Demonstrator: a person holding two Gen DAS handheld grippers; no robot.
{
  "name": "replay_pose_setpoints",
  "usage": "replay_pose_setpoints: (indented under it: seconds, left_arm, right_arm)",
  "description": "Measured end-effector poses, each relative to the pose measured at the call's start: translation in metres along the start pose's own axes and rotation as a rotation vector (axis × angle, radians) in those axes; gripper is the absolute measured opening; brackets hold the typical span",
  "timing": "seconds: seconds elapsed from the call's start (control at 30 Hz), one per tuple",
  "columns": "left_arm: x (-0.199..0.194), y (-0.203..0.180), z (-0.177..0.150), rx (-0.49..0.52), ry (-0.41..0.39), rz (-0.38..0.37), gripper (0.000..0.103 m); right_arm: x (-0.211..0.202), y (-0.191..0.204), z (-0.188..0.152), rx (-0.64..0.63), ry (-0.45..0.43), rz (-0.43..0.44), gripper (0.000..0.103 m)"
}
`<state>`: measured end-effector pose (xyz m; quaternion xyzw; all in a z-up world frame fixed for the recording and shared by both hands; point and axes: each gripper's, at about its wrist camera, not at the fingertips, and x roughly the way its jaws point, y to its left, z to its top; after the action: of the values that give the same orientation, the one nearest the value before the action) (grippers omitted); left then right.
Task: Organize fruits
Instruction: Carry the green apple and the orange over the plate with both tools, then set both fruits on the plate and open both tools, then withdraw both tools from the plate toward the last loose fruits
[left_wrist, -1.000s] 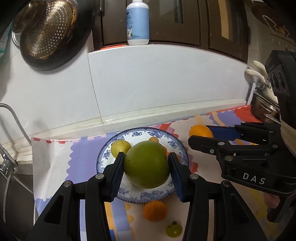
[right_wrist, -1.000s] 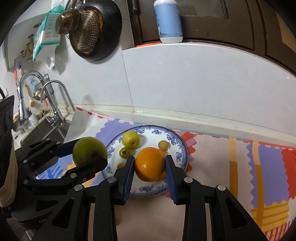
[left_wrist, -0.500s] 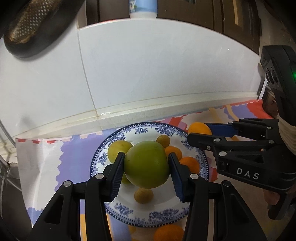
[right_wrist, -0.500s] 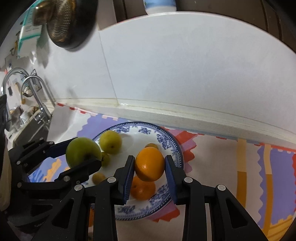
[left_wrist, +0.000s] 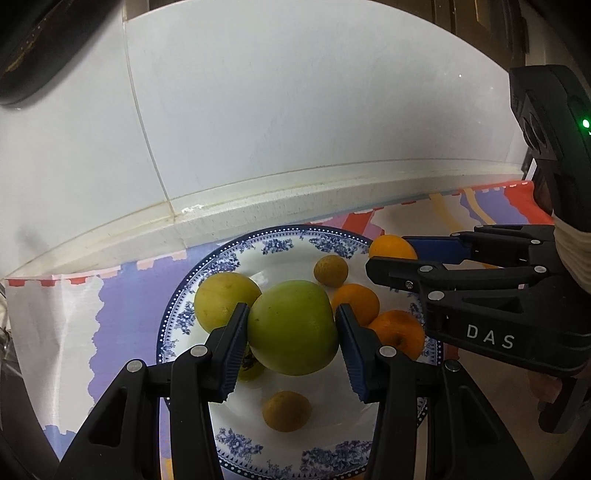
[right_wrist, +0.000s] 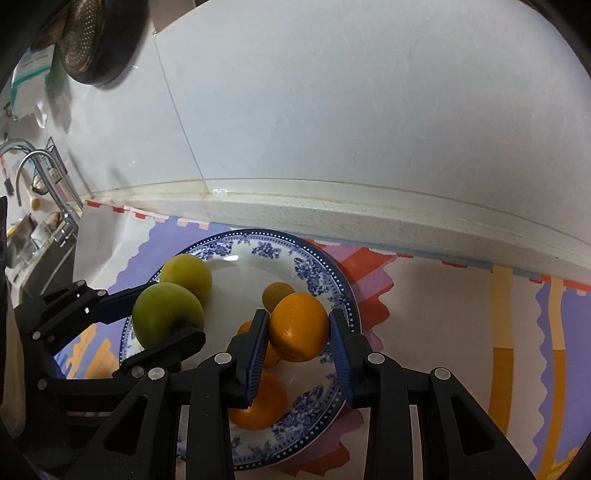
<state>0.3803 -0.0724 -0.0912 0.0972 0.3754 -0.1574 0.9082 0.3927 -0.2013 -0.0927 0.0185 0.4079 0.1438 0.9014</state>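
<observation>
My left gripper (left_wrist: 291, 328) is shut on a green apple (left_wrist: 293, 326), held just above the blue-and-white plate (left_wrist: 258, 243). My right gripper (right_wrist: 297, 332) is shut on an orange (right_wrist: 299, 330), over the plate's (right_wrist: 317, 266) right side. On the plate lie a yellow-green fruit (left_wrist: 225, 304), two oranges (left_wrist: 399, 332), and small brownish fruits (left_wrist: 330, 270). In the right wrist view the left gripper (right_wrist: 166, 321) with the green apple (right_wrist: 166, 314) shows at left. The right gripper (left_wrist: 391, 254) with its orange (left_wrist: 391, 248) shows at right in the left wrist view.
The plate sits on a patterned cloth (right_wrist: 443, 314) next to a white tiled wall (left_wrist: 295, 129) with a raised ledge (right_wrist: 369, 214). A sink with a faucet (right_wrist: 44, 177) lies to the far left. A dark pan (right_wrist: 99, 44) hangs up on the wall.
Both grippers have moved forward and down toward the plate, each still holding its fruit. The plate and its fruits now fill more of both views.
</observation>
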Motion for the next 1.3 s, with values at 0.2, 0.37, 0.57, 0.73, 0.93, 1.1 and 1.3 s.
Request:
replay_pose_setpoints:
  seconds: [0.2, 0.37, 0.57, 0.73, 0.93, 1.1, 1.3]
  left_arm:
    - [-0.002, 0.001, 0.002, -0.011, -0.019, 0.001, 0.051]
    - [-0.013, 0.003, 0.002, -0.013, -0.041, 0.037, 0.051]
    - [-0.036, 0.008, -0.004, -0.037, -0.071, 0.046, 0.056]
    - [-0.065, 0.006, -0.009, -0.043, -0.117, 0.053, 0.061]
    - [-0.103, 0.003, -0.016, -0.05, -0.172, 0.065, 0.069]
    - [-0.129, 0.002, -0.025, -0.053, -0.2, 0.074, 0.074]
    - [-0.159, -0.003, -0.037, -0.041, -0.233, 0.098, 0.079]
  right_arm:
    - [0.003, -0.002, -0.001, 0.023, 0.012, 0.019, 0.034]
    - [-0.002, -0.003, -0.002, 0.039, 0.006, 0.023, 0.039]
    - [-0.024, 0.006, -0.006, 0.014, -0.036, -0.008, 0.039]
    - [-0.052, 0.017, -0.009, 0.002, -0.085, -0.019, 0.041]
    - [-0.086, 0.033, -0.016, -0.018, -0.139, -0.028, 0.045]
    - [-0.114, 0.045, -0.024, -0.03, -0.184, -0.049, 0.055]
    - [-0.14, 0.058, -0.038, -0.046, -0.205, -0.068, 0.057]
